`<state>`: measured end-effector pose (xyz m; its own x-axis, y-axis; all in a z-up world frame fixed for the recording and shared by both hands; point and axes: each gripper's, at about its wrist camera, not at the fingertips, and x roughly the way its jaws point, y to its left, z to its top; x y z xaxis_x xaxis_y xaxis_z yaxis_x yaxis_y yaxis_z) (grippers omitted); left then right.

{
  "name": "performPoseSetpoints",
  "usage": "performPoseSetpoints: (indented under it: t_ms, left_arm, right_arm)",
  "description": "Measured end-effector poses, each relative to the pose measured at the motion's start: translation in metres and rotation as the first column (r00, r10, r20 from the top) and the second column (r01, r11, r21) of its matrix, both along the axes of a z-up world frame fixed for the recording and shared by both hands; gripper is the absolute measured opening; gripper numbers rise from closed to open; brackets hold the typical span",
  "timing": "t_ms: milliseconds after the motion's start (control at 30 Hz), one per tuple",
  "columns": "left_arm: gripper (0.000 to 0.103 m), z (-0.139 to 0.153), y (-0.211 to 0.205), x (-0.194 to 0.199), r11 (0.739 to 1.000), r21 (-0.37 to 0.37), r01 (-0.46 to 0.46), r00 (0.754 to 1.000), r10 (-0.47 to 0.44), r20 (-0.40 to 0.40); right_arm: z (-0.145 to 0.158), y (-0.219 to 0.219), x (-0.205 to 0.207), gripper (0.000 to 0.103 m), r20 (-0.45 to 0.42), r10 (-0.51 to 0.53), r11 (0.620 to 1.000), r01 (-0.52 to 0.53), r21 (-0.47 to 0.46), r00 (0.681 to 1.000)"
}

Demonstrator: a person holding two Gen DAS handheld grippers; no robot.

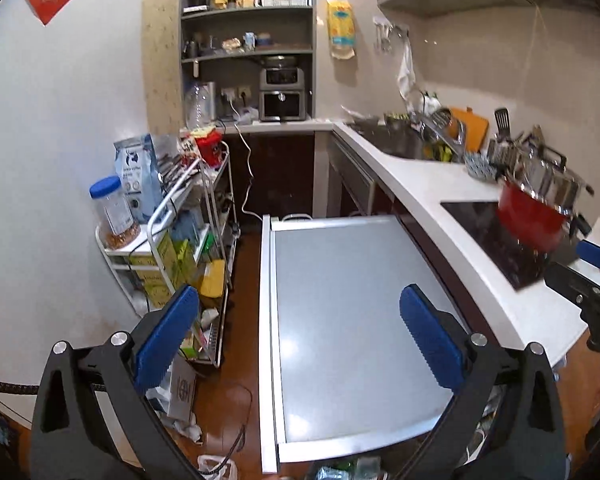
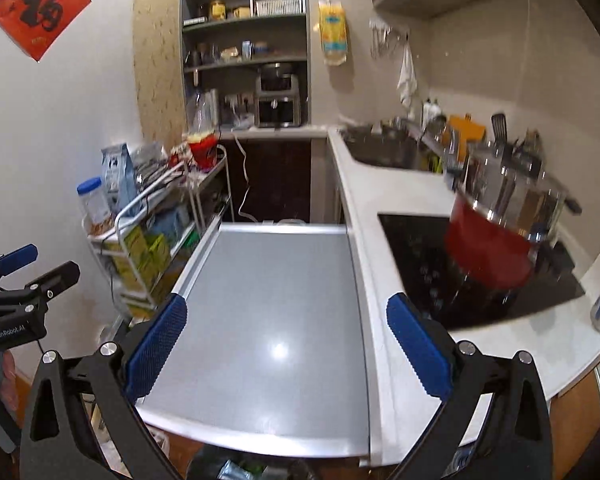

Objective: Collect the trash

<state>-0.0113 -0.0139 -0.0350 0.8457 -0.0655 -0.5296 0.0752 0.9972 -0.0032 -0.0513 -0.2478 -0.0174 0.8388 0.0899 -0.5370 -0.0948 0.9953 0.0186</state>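
My left gripper (image 1: 299, 300) stands open above a grey table top (image 1: 340, 280), with nothing between its blue pads (image 1: 168, 336). My right gripper (image 2: 286, 304) is open too, over the same table top (image 2: 268, 300), and holds nothing. Each gripper shows at the edge of the other's view: the right gripper (image 1: 588, 272) at far right, the left gripper (image 2: 36, 266) at far left with a hand (image 2: 4, 372) below it. A dark bag of trash (image 2: 240, 468) peeks out under the table's near edge. White crumpled plastic (image 1: 216, 466) and paper (image 1: 190, 430) lie on the wooden floor.
A white wire cart (image 1: 172, 240) crammed with jars, bags and boxes stands left of the table. The white counter (image 1: 440, 200) on the right carries a black cooktop (image 2: 420, 264) with a red pot (image 2: 488, 248), then a sink (image 1: 396, 140). Shelves and an appliance (image 1: 282, 96) fill the back.
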Motion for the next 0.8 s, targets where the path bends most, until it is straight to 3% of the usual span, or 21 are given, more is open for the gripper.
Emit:
performPoseSetpoints:
  t_ms: [300, 533, 800]
  left_arm:
    - [0.101, 0.018, 0.006, 0.012, 1.0, 0.013, -0.029, 0.998, 0.028, 0.051]
    - [0.101, 0.018, 0.014, 0.022, 0.999, -0.039, -0.022, 0.999, 0.023, 0.032]
    - [0.101, 0.02, 0.016, 0.021, 1.0, -0.029, -0.013, 0.995, 0.016, 0.096]
  right_arm:
    - [0.017, 0.004, 0.01, 0.099, 0.043, -0.025, 1.0, 0.025, 0.005, 0.999]
    - [0.015, 0.009, 0.015, 0.099, 0.039, -0.037, 0.999, 0.037, 0.004, 0.999]
    - [0.01, 0.014, 0.021, 0.099, 0.026, -0.045, 0.999, 0.045, 0.003, 0.999]
